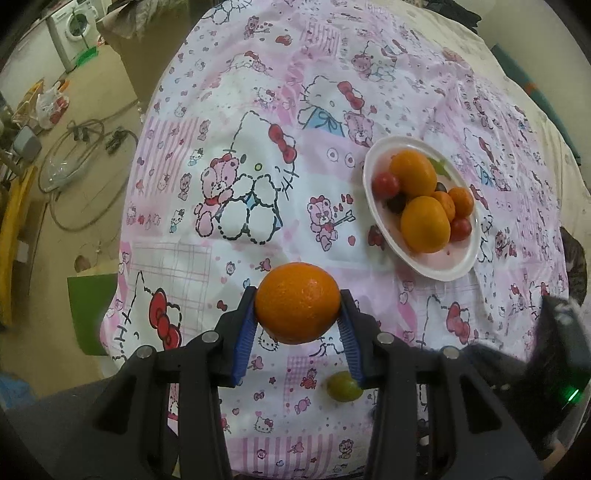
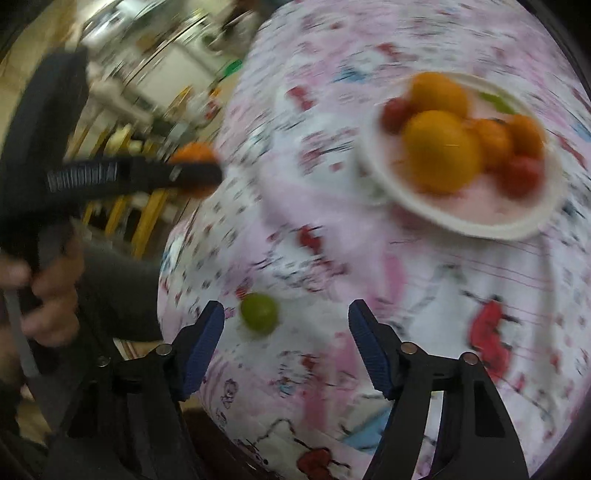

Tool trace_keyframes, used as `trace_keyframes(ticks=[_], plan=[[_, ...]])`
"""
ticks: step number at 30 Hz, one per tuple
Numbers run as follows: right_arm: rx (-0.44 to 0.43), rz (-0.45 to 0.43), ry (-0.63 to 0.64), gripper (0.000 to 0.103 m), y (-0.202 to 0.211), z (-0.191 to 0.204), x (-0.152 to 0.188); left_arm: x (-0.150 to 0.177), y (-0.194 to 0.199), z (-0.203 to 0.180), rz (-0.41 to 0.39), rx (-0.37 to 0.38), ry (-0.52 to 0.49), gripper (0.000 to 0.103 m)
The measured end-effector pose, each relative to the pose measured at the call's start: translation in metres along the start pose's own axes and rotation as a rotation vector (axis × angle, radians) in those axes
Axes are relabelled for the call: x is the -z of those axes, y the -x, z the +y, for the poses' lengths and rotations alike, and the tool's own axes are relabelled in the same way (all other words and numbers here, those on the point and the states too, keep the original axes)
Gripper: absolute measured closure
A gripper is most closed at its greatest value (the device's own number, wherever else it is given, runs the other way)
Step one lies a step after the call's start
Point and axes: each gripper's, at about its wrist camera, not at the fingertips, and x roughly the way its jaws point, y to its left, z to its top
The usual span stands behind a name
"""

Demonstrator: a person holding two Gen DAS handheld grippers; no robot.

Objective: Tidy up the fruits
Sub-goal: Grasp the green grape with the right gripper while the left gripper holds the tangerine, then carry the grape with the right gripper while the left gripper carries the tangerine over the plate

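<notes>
Fruit is split between my tools, the cloth and the plate. Nearest, my left tool (image 1: 297, 304) grips an orange (image 1: 297, 302), both blue pads pressed against its sides, and holds it clear above the pink cartoon-print cloth (image 1: 229, 206) on the tabletop. Just below that orange, lying on the cloth, is a small green fruit (image 1: 344, 386). My right tool (image 2: 286, 325) hangs over the same green fruit (image 2: 259, 314) with its jaws apart and nothing pinched; the fruit sits close to the left-hand pad, though the view is too blurred to tell whether it touches. Beyond the green fruit, toward the far right, stands a white plate (image 1: 436, 267) on the cloth. It carries two large oranges (image 1: 424, 223), a couple of smaller orange fruits (image 1: 461, 201), red tomatoes (image 1: 385, 184) and something dark between them. Off the cloth's left edge, well away from the plate, I see the floor with cables (image 1: 77, 155) and a washing machine (image 1: 70, 31).
</notes>
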Motion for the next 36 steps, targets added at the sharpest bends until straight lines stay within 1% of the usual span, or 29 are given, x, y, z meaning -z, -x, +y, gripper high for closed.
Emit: trace_keyframes(ticks=[2,4,6,9,10,12,15,17,20,24,28,33,36], plan=[[0.007,0.019,0.042,0.035,-0.012,0.009,0.001,0.001,0.001,0.001,-0.004,-0.002,-0.007,0.065],[0.016,0.039,0.078,0.042,-0.022,0.016,0.002,0.002,0.000,0.005,0.000,0.005,-0.003,0.065],[0.038,0.044,0.107,0.045,-0.029,0.019,0.002,0.002,-0.001,0.008,0.003,0.003,-0.003,0.065],[0.046,0.077,0.113,0.053,-0.038,0.020,0.003,0.004,-0.004,0.015,0.010,-0.007,0.005,0.065],[0.045,0.073,0.111,0.054,-0.039,0.020,0.003,0.004,-0.005,0.017,0.016,-0.010,0.010,0.065],[0.055,0.069,0.127,0.062,-0.038,0.022,0.004,0.005,-0.008,0.021,0.026,-0.011,0.020,0.065],[0.051,0.068,0.134,0.069,-0.039,0.023,0.003,0.006,-0.009,0.022,0.026,-0.014,0.022,0.065],[0.063,0.069,0.157,0.073,-0.041,0.026,0.004,0.005,-0.008,0.020,0.023,-0.013,0.023,0.065],[0.057,0.061,0.156,0.073,-0.042,0.031,0.004,0.004,-0.008,0.018,0.018,-0.015,0.021,0.065],[0.033,-0.002,0.094,0.073,-0.021,0.022,0.000,0.004,-0.008,0.013,0.015,-0.021,0.014,0.065],[0.021,-0.095,0.004,0.073,0.013,0.002,-0.002,0.003,-0.011,0.008,0.023,-0.014,0.015,0.065],[0.018,-0.230,-0.087,0.073,0.063,-0.024,-0.004,-0.001,-0.014,-0.013,0.027,0.030,-0.017,0.065],[0.026,-0.290,-0.134,0.073,0.086,-0.040,-0.004,-0.012,-0.019,-0.029,0.027,0.053,-0.041,0.065]])
